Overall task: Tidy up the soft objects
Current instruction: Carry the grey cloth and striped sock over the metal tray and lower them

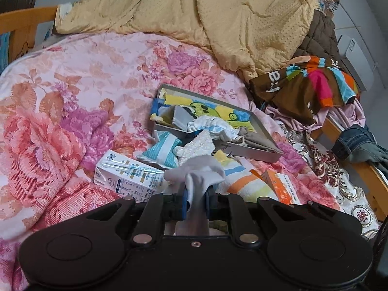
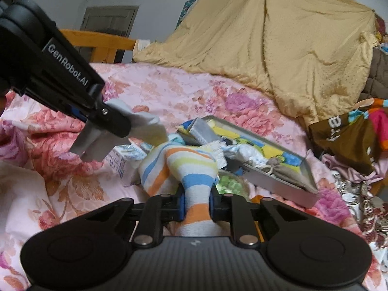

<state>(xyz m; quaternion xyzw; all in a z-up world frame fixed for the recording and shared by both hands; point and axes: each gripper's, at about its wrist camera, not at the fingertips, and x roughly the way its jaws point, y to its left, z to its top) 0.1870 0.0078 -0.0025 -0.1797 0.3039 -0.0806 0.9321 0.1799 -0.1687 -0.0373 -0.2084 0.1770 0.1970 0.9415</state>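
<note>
Left wrist view
Grey sock (image 1: 196, 169): soft knit, light, limp; pinched mid-length in left gripper (image 1: 196, 200), clamped, raised over floral quilt (image 1: 72, 84).
Grey tray (image 1: 264, 154): ahead, holding other soft items.
Grip: bunch before clamping, single layer likely slips.

Right wrist view
Striped towel (image 2: 191, 167): fluffy terry, compressible; right gripper (image 2: 197, 206) closed on it, just before tray.
Left gripper: upper left, sock dangling.

Two close wrist fisheyes, facing across the bed, sharing the tray (image 1: 254, 151) (image 2: 278, 181)
</note>
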